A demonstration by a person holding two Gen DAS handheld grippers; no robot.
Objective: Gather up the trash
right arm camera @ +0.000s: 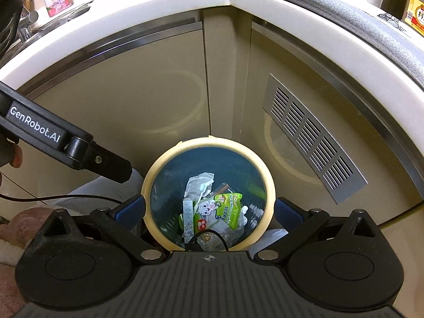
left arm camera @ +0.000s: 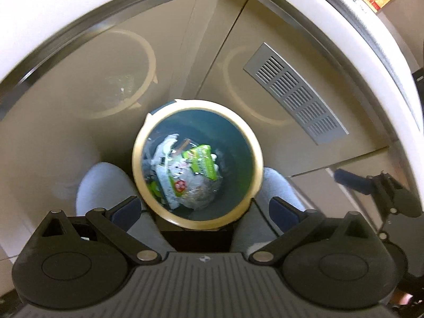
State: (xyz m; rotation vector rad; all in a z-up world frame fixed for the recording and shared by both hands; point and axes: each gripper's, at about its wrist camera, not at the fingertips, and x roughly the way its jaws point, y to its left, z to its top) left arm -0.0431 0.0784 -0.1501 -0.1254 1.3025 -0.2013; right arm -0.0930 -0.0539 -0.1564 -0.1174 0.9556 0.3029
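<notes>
Both my jaws stand wide apart and hold nothing: my left gripper (left arm camera: 202,209) and my right gripper (right arm camera: 209,210) each look straight down into the trash bin (left arm camera: 137,143), with the blue fingertips (left arm camera: 127,208) spread outside its rim. The bin is round, dark teal inside with a cream rim, and it stands on the floor in the corner where two beige cabinet doors (right arm camera: 127,92) meet. In the bin lies the trash (right arm camera: 212,212): a green snack wrapper (right arm camera: 229,206), a white wrapper with a cartoon figure, clear crumpled plastic and a pale sachet. Seen from my right wrist, my left gripper's black body, lettered GenRobot.AI, reaches in from the left of the bin. To the right of the bin a metal vent grille (right arm camera: 312,137) sits in the cabinet door. Above the bin runs the white countertop edge (right arm camera: 159,8), with bottles on it.
</notes>
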